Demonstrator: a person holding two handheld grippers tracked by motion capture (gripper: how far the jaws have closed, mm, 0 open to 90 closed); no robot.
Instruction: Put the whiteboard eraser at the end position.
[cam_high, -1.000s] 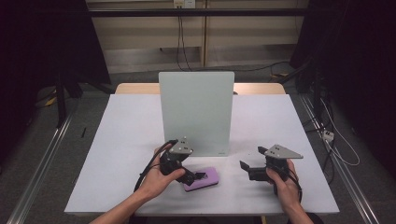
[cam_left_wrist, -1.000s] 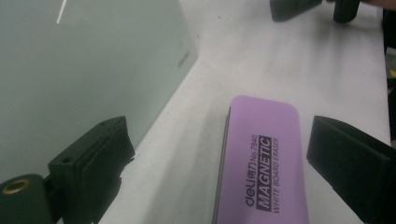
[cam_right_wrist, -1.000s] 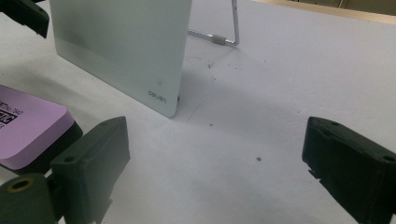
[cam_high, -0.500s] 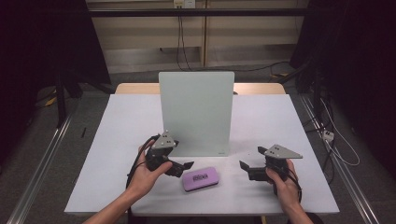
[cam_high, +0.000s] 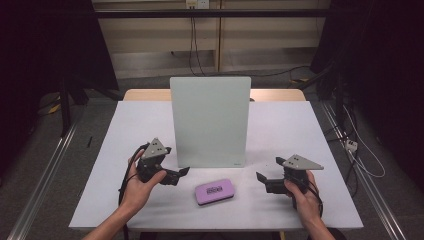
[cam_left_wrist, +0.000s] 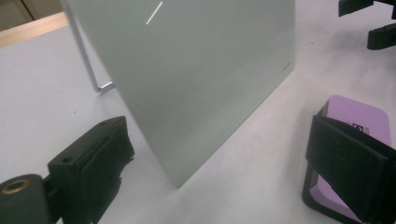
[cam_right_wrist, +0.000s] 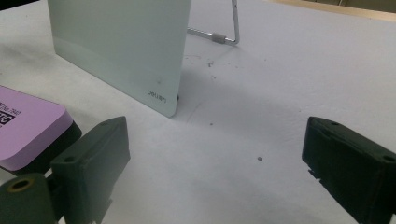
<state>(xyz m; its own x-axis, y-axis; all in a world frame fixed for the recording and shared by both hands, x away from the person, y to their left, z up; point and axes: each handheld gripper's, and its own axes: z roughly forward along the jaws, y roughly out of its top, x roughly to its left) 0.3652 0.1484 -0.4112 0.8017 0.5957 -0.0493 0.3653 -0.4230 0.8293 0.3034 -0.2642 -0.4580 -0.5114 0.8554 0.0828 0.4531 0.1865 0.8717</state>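
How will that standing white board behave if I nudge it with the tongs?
The white board looks rigid and smooth, so the tongs may slip. It leans on a thin wire stand, so a push likely slides or tips it backward.

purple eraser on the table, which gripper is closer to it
Left. The left gripper sits just left of the purple eraser, a small gap between them. The right gripper is farther off to its right.
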